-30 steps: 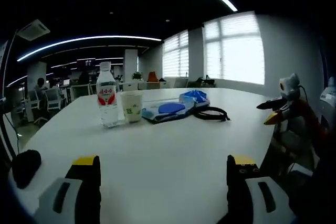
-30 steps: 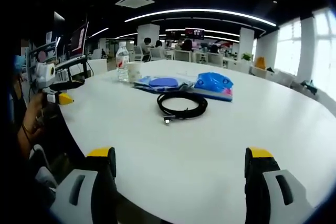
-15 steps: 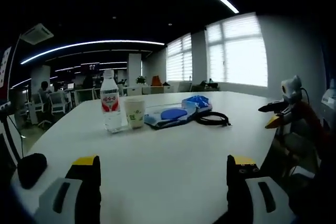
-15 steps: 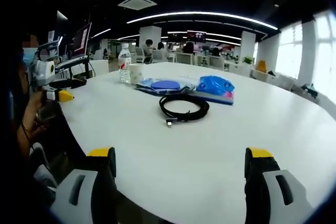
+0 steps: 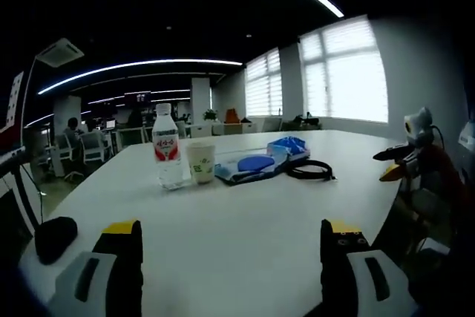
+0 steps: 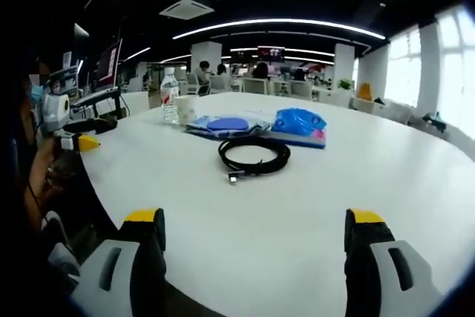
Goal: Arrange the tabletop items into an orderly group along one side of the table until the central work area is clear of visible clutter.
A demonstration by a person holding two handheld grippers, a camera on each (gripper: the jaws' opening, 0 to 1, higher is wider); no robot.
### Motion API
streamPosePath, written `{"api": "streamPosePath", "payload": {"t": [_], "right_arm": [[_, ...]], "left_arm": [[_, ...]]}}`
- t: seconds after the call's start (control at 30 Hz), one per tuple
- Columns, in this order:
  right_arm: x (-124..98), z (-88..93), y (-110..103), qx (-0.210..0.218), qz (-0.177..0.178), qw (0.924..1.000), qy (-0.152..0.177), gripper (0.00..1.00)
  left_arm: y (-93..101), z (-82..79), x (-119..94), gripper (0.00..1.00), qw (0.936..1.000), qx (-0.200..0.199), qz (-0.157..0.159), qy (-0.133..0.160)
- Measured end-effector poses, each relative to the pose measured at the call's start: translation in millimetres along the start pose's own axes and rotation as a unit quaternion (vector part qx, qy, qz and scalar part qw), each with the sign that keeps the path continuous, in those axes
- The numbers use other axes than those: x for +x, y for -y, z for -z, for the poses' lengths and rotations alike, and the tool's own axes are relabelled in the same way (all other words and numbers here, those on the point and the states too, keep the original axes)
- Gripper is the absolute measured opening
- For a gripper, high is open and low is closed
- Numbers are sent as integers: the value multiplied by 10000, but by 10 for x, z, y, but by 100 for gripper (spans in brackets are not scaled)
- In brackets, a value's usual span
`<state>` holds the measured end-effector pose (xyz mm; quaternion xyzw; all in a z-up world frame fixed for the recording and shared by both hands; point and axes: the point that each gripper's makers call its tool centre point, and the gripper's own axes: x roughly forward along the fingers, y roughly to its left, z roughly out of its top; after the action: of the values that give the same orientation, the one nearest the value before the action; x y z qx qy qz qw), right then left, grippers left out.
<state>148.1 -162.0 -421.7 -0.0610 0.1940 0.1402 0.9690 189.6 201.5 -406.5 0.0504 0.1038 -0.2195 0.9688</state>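
Observation:
On the round white table stand a clear water bottle with a red label and a paper cup beside it. Right of them lie a flat blue pouch, a crumpled blue packet and a coiled black cable. My left gripper is open near the table's edge, well short of them. In the right gripper view the cable is nearest, with the packet, pouch, cup and bottle behind. My right gripper is open over bare table.
A black mouse-like object lies at the table's left edge. The other gripper shows at the right of the left gripper view, and as a gripper held by a hand at the left of the right one. Office desks and chairs stand behind.
Both views have shifted slightly with the hands; the items on the table lie as before. Both grippers stay open.

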Motion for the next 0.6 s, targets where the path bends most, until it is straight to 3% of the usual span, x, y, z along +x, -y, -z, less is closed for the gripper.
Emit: {"api": "streamPosePath", "payload": {"t": [0.07,0.2,0.4,0.6], "right_arm": [[10,-4,-6,47,-34,10000,23,97],[19,15,-10,41,-37,10000,-34,96],[25,38,-1,-32,28,10000,-66,95],[15,37,-15,-25,16,10000,-54,95]], "left_arm": [[-43,81,6,99,9994,227,-127,-242],[-23,106,14,97,9987,345,-181,-320],[-34,-4,-41,92,9999,13,-115,12],[-46,5,-74,90,9998,-57,-165,50]]}}
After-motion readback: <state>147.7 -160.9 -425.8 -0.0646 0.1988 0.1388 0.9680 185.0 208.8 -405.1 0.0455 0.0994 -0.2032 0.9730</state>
